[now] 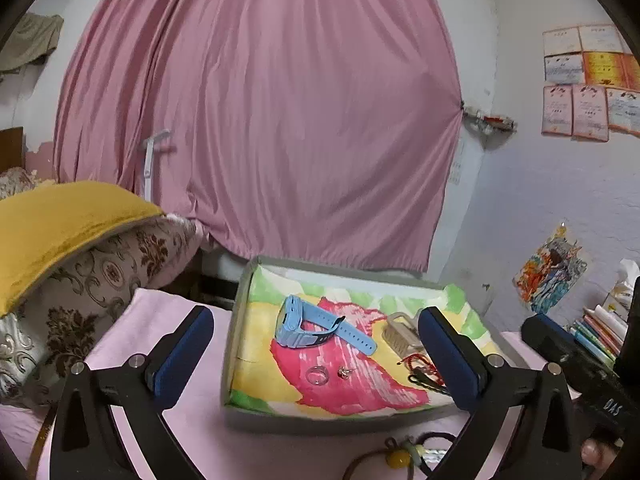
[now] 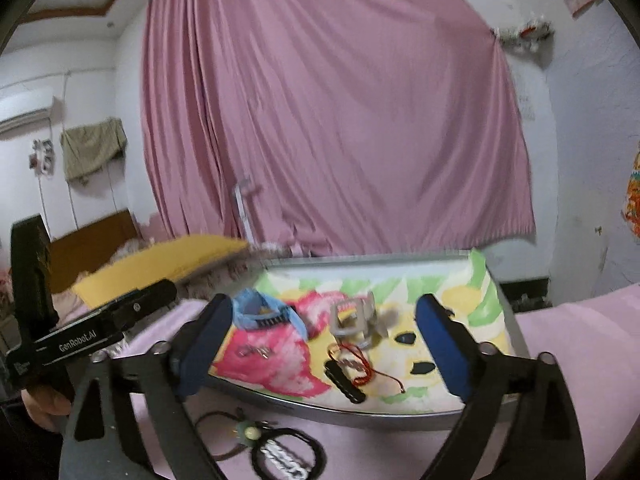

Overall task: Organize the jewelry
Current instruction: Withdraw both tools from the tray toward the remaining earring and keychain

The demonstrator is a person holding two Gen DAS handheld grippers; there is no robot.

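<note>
A shallow tray [image 1: 236, 308] with a colourful painted lining lies on the pink bedsheet. In it lie a light blue watch [image 1: 308, 324], a clear ring [image 1: 317, 375], a small earring [image 1: 344, 372], a beige hair claw [image 1: 402, 334], a red string bracelet [image 1: 418, 362] and a black hair clip [image 1: 428, 384]. The tray [image 2: 360, 416] shows in the right wrist view too, with the watch [image 2: 260, 312], the claw [image 2: 354, 318] and the black clip [image 2: 344, 380]. My left gripper [image 1: 316, 354] and right gripper [image 2: 324, 348] are both open and empty, held over the tray's near side.
A beaded cord necklace [image 1: 400, 456] lies on the sheet in front of the tray, beside a black and silver bracelet [image 2: 286, 458]. A yellow blanket [image 1: 60, 224] on patterned pillows is at the left. A pink curtain hangs behind. Books [image 1: 600, 332] are at the right.
</note>
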